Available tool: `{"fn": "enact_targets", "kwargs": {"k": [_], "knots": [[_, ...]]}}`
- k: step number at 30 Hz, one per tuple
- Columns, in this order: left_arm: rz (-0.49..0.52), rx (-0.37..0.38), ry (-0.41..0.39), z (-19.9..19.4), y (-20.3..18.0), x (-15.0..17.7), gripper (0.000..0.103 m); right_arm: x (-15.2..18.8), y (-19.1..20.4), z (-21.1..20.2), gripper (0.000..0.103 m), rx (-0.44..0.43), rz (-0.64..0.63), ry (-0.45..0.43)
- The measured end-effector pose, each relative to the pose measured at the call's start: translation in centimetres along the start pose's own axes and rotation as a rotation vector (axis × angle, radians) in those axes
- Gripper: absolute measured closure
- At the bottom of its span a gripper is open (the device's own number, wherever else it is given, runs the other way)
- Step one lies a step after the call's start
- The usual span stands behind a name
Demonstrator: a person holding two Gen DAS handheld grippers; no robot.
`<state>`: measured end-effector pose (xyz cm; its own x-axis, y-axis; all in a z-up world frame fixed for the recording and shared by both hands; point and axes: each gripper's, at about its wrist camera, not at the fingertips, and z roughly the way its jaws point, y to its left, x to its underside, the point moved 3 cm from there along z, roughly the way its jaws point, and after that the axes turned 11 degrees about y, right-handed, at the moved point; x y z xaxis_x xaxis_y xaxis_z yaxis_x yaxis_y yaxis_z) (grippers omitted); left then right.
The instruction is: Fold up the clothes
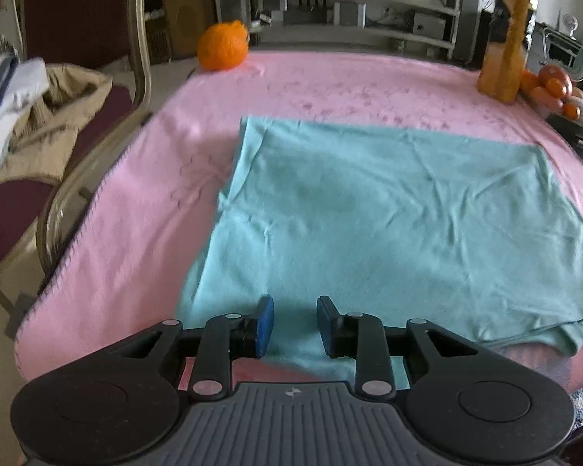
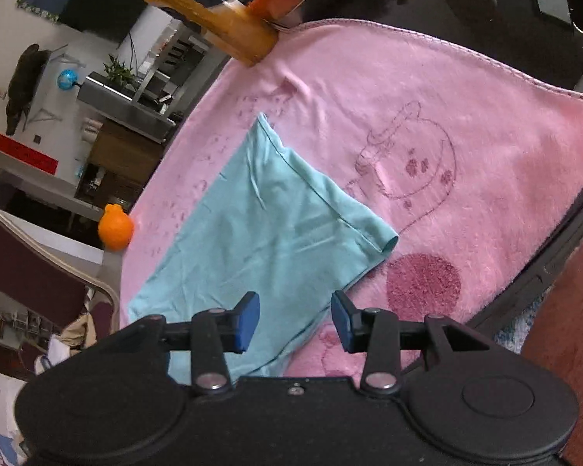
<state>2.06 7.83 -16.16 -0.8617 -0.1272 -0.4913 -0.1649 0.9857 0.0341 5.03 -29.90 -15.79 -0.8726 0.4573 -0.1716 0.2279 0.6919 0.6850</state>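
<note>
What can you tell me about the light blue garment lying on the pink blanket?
The light blue garment is thin, soft knit cloth, pale teal, plain with no print. It lies flat and already folded into a rough rectangle, lightly creased, with a stitched hem and an open tube-like end at one corner. It rests on the pink blanket. Both grippers hover over its near edge with jaws open; neither pinches it.

teal garment [image 1: 388,209] | folded flat, lightly creased | on pink blanket
</note>
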Motion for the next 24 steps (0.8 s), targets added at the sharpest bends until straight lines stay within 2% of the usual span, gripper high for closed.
{"fn": "enact_targets", "kwargs": {"k": [2,8,9,12,15,20,23,24], "knots": [[-0.008,0.009,0.003,0.1,0.2,0.1,0.074,0.0,-0.1,0.6,0.063,0.041,-0.006,0.004],[0.001,0.011,-0.003,0.2,0.0,0.3,0.074,-0.7,0.6,2.0,0.061,0.050,0.006,-0.033],[-0.001,0.013,-0.003,0.3,0.1,0.3,0.074,-0.7,0.6,2.2,0.060,0.039,0.017,-0.035],[-0.014,0.026,0.001,0.3,0.2,0.2,0.073,-0.3,0.5,2.4,0.059,-0.018,0.089,0.040],[-0.012,0.031,0.001,0.3,0.1,0.2,0.073,0.4,-0.1,2.9,0.059,-0.138,0.200,0.098],[-0.027,0.046,0.007,0.3,0.4,0.2,0.073,0.8,-1.0,4.7,0.059,-0.256,0.287,0.098],[-0.027,0.046,0.009,0.3,0.3,0.2,0.073,0.5,-0.3,5.2,0.059,-0.247,0.224,0.130],[-0.025,0.045,0.009,0.3,0.3,0.2,0.073,0.3,-0.2,5.1,0.060,-0.234,0.227,0.117]]}}
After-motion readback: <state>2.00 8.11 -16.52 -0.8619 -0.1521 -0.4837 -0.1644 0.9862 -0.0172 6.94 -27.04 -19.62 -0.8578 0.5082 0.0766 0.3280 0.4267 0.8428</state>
